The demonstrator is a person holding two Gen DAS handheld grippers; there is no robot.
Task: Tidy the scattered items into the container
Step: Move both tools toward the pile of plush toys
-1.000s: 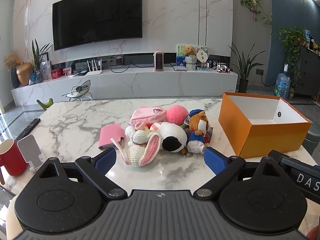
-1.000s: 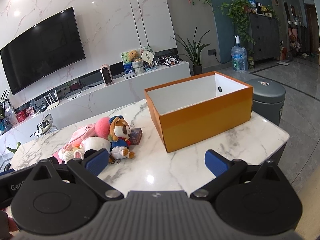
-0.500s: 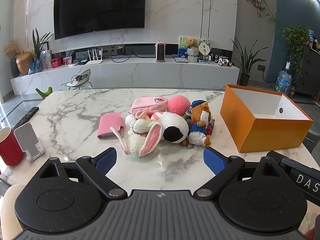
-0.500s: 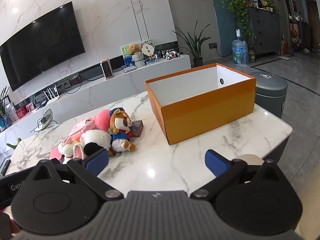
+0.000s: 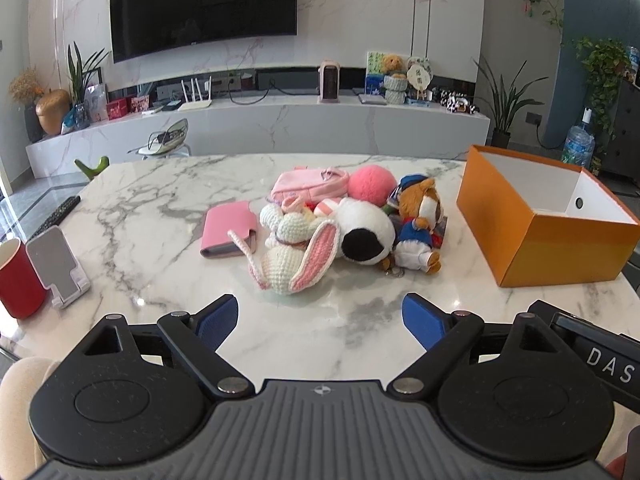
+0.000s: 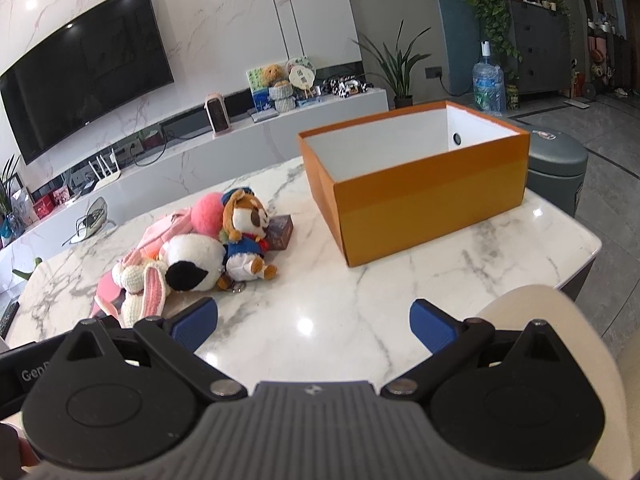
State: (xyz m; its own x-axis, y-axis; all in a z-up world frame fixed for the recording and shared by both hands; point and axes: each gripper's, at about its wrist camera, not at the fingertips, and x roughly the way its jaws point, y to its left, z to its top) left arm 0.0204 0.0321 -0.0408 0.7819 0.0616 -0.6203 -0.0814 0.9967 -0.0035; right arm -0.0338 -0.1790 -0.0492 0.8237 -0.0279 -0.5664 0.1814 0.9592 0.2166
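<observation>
An open orange box (image 5: pixel 560 240) with white inside sits upright on the right. Left of it, heaped together: crochet rabbit (image 5: pixel 294 254), black-and-white plush (image 5: pixel 362 236), dog doll (image 5: pixel 420 224), pink ball (image 5: pixel 370 184), pink pouch (image 5: pixel 310 186), pink wallet (image 5: pixel 228 228).

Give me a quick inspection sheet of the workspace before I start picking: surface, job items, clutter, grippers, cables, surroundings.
Surface: marble table, glossy, with light glare.
Job's things: orange box open, interior looks empty; the toy heap beside it holds a crochet rabbit, panda plush, fox plush, pink ball, pink pouch and pink wallet.
Clutter: red cup, phone stand, remote at the left edge.
Grippers: left gripper and right gripper open, empty, short of the toys.
Cables: nothing seen on the table.
Surroundings: television, plants, water bottle, grey bin.
</observation>
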